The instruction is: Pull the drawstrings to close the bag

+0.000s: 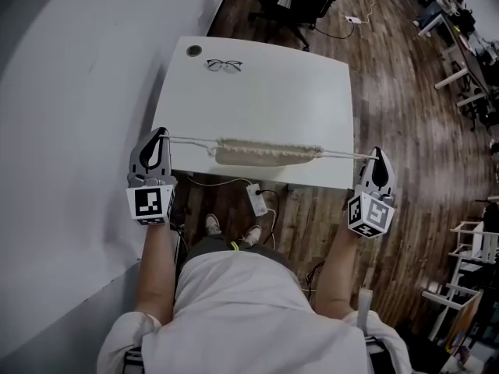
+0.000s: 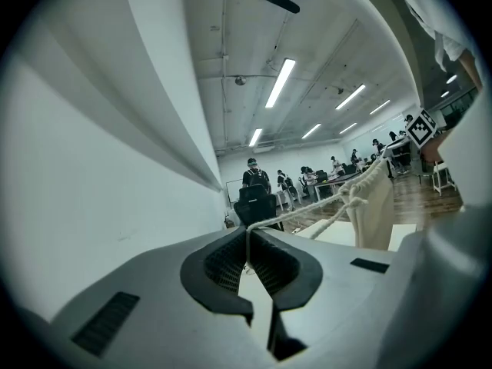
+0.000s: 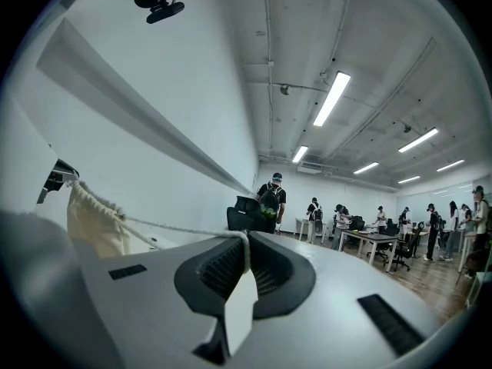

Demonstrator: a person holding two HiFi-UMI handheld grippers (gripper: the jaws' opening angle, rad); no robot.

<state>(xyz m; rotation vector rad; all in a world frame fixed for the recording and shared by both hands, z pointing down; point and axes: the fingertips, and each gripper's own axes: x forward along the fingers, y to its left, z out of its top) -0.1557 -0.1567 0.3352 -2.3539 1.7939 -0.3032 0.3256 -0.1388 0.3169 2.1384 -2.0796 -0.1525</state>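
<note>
A cream cloth bag [image 1: 265, 153] hangs stretched between my two grippers above the near edge of the white table [image 1: 257, 100], its mouth gathered into tight ruffles. A taut left drawstring [image 1: 191, 140] runs to my left gripper [image 1: 162, 135], which is shut on the cord [image 2: 296, 220]. A taut right drawstring [image 1: 343, 155] leads to my right gripper [image 1: 378, 154], shut on its cord [image 3: 184, 230]. The bag [image 2: 371, 206] shows at the right in the left gripper view, and the bag [image 3: 92, 225] sits at the left in the right gripper view.
A pair of glasses [image 1: 224, 65] lies near the table's far edge beside a round cable hole [image 1: 194, 51]. A white wall runs along the left. A black office chair [image 1: 300, 2] stands beyond the table. A power strip [image 1: 256, 201] lies on the wooden floor under the table.
</note>
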